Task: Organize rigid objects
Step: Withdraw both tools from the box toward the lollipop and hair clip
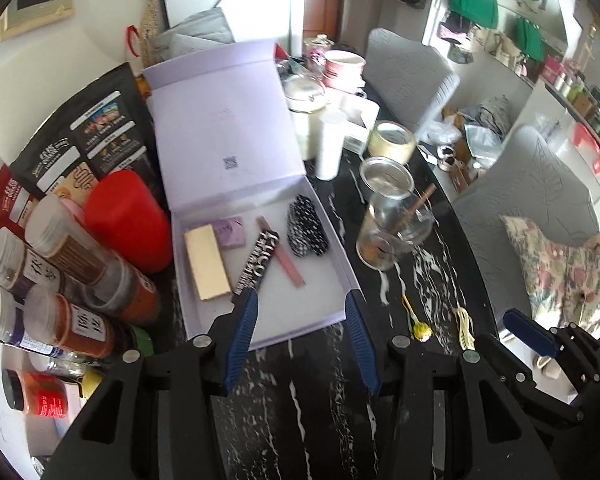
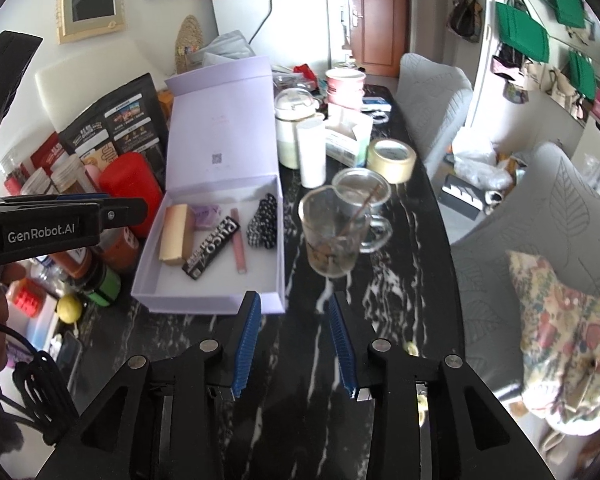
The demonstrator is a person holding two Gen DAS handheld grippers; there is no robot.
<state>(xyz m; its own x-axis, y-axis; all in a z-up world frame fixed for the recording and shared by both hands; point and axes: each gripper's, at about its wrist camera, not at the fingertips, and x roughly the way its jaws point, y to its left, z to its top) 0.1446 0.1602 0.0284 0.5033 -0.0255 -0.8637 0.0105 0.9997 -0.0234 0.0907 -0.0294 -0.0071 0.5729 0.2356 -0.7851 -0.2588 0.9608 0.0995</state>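
An open lilac box (image 1: pixel 342 268) (image 2: pixel 204 304) lies on the black marble table with its lid upright. Inside are a gold bar (image 1: pixel 206 262) (image 2: pixel 174 234), a small purple card (image 1: pixel 232 232), a black lettered stick (image 1: pixel 258 262) (image 2: pixel 212 248), a pink tube (image 1: pixel 284 258) (image 2: pixel 238 240) and a black dotted clip (image 1: pixel 306 230) (image 2: pixel 264 222). My left gripper (image 1: pixel 300 296) hovers open over the box's near edge, with nothing between its fingers. My right gripper (image 2: pixel 294 298) is open and empty just right of the box's near corner. A yellow pin (image 1: pixel 420 328) and a cream claw clip (image 1: pixel 465 327) lie on the table to the right.
Spice jars (image 1: pixel 68 248) and a red canister (image 1: pixel 126 220) crowd the box's left side. A glass mug (image 2: pixel 332 232) with a stick, a glass jar (image 2: pixel 360 186), a tape roll (image 2: pixel 392 160) and white containers stand right of and behind the box. Grey chairs (image 2: pixel 540 240) line the table's right edge.
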